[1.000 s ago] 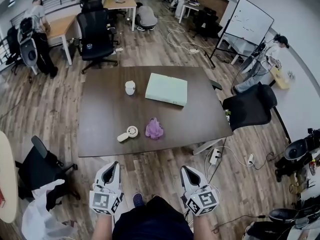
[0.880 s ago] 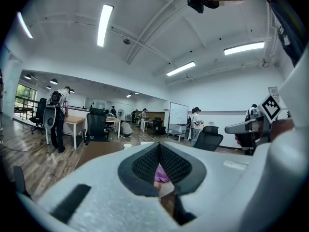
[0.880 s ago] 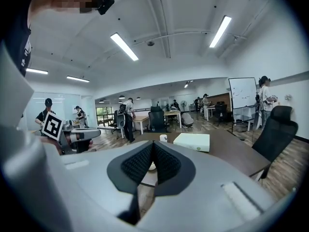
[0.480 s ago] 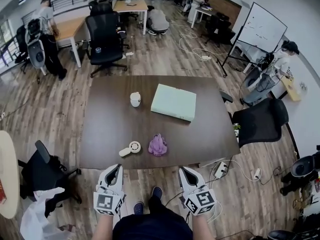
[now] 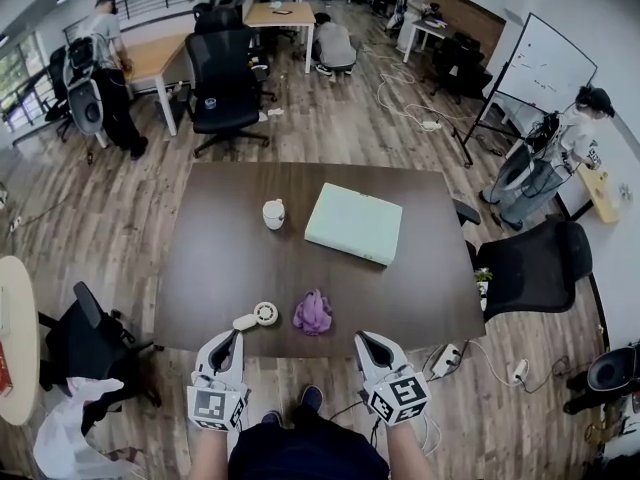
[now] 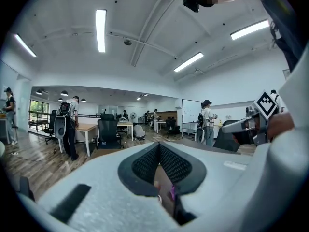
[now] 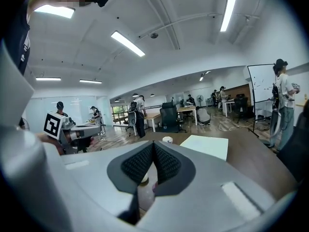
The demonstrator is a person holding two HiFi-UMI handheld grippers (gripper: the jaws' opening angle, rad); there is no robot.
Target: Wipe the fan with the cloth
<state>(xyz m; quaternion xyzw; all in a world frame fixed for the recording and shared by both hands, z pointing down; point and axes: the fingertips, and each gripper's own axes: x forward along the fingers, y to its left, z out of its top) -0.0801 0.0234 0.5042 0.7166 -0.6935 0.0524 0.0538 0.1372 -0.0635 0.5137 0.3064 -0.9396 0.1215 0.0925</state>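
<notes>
Progress: I judge nothing is done yet. The wiping has not begun and neither task thing is picked up. What is left is taking the cloth, steadying the fan and wiping it.
Room: open office with a wood floor (image 5: 120, 228), a black chair (image 5: 225, 73) beyond the counter, a whiteboard (image 5: 547, 68) at the right, and people at far desks.
Counter (image 5: 220, 258): dark brown, bare over most of its top.
Box (image 5: 353, 223): flat, pale green, toward the far right of the counter.
Left tool (image 5: 226, 342): jaws pressed together, nothing between them, just short of the near edge.
Right tool (image 5: 369, 345): likewise closed and empty.
Cloth (image 5: 313, 312): purple, bunched, near the front edge between my tools.
Fan (image 5: 258, 316): small, white, lying just left of the cloth, apart from it.
Cup (image 5: 273, 213): white, left of the box.
</notes>
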